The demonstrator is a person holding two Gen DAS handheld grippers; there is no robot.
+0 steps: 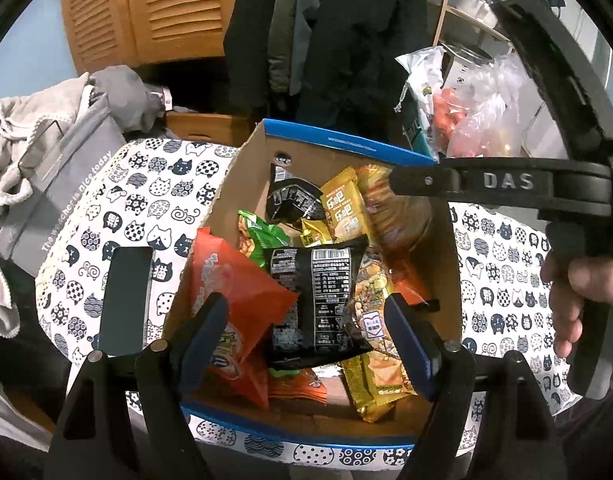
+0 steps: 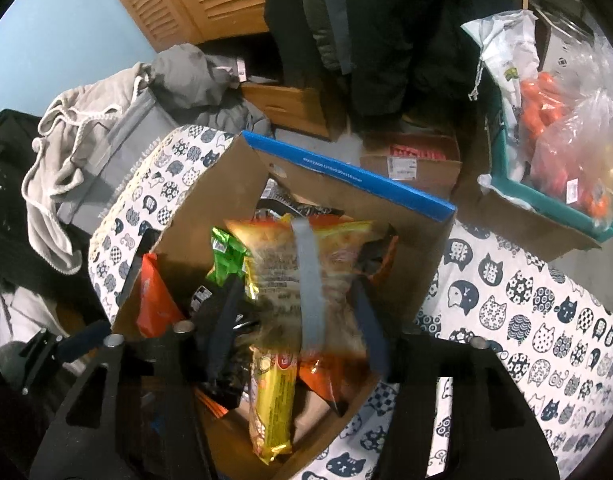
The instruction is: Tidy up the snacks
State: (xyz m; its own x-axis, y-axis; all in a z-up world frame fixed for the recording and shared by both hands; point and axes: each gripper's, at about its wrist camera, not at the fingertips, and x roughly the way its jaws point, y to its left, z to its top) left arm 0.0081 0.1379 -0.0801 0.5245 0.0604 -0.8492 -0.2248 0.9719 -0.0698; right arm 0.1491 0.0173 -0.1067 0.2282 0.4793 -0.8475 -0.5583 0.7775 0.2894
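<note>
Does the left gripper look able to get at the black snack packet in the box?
Probably yes: the left gripper hangs open right above the black packet, which lies on top of the pile, uncovered.

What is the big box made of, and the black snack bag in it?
The box looks like plain brown cardboard, matte, with a blue printed rim. The black snack bag seems thin plastic film: it is crinkled and a little shiny.

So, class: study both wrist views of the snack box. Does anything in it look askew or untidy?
Yes. The packets lie jumbled in the cardboard box, not in rows: the black packet sits tilted across the orange packet, and a yellow bar slants toward the box's near edge.
</note>
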